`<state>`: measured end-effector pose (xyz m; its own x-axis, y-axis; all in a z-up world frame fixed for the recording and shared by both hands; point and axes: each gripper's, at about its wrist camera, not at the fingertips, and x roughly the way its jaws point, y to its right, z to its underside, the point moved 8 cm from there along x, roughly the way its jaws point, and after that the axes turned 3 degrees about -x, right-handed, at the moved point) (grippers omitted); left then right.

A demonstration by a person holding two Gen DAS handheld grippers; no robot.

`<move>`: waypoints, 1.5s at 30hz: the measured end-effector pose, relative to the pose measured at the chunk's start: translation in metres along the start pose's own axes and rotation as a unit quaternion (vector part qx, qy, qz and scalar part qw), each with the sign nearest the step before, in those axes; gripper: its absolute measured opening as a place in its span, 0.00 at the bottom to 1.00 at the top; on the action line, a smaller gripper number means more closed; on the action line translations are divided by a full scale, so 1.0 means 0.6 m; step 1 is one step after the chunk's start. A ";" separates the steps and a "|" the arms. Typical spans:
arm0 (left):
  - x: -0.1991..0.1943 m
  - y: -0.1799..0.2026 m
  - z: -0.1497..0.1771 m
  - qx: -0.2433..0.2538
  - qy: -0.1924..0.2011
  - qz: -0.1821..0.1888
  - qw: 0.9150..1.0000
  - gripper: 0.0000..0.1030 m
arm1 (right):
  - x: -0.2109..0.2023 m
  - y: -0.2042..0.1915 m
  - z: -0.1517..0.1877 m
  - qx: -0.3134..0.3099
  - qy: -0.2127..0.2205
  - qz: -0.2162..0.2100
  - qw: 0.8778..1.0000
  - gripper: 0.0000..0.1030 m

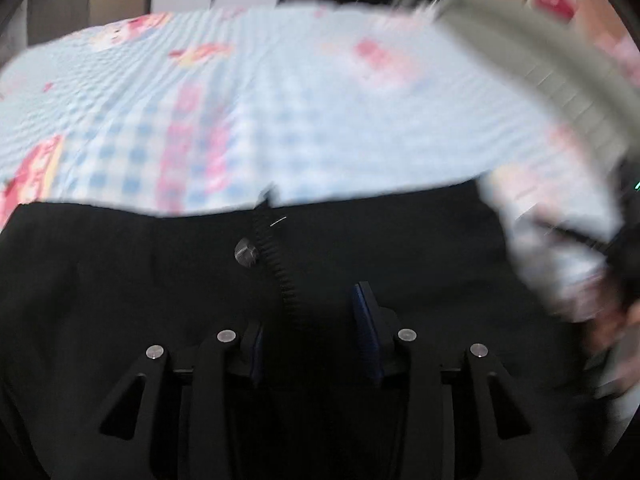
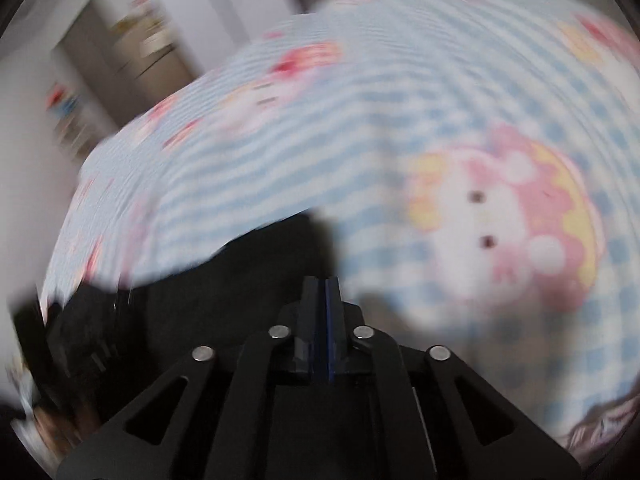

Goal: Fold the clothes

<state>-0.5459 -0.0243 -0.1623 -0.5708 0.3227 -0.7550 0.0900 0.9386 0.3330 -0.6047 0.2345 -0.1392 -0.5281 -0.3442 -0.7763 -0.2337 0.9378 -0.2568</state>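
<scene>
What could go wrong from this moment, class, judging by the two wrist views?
1. The left tongs are open over the black garment's zipper; a bite there might snag its teeth.
2. The right tongs look shut with no cloth visibly pinched, amid heavy blur, so the hold may be lost.

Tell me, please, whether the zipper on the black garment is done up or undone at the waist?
Undone near the top: in the left wrist view the zipper teeth lie exposed beside the button on the black garment. Lower down it is hidden.
</scene>
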 end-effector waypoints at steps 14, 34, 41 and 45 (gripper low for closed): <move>-0.237 -0.026 0.284 0.015 -0.080 -0.061 0.995 0.40 | -0.129 -0.185 0.294 -0.043 -0.112 -0.049 0.992 0.26; -0.575 -0.113 0.609 -0.101 -0.019 -0.137 0.985 0.58 | -0.368 -0.356 0.689 -0.013 -0.086 -0.103 0.991 0.34; -0.580 -0.125 0.716 -0.152 -0.062 -0.092 0.982 0.60 | -0.385 -0.395 0.729 -0.057 -0.104 -0.111 0.987 0.34; -0.574 -0.107 0.742 -0.128 -0.068 -0.085 0.986 0.60 | -0.391 -0.413 0.738 -0.074 -0.113 -0.121 0.984 0.34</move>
<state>0.0085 -0.1414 -0.1751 -0.4437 0.1920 -0.8754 -0.2164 0.9249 0.3126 -0.0614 0.1030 -0.1486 -0.2521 -0.5216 -0.8151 -0.4546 0.8074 -0.3760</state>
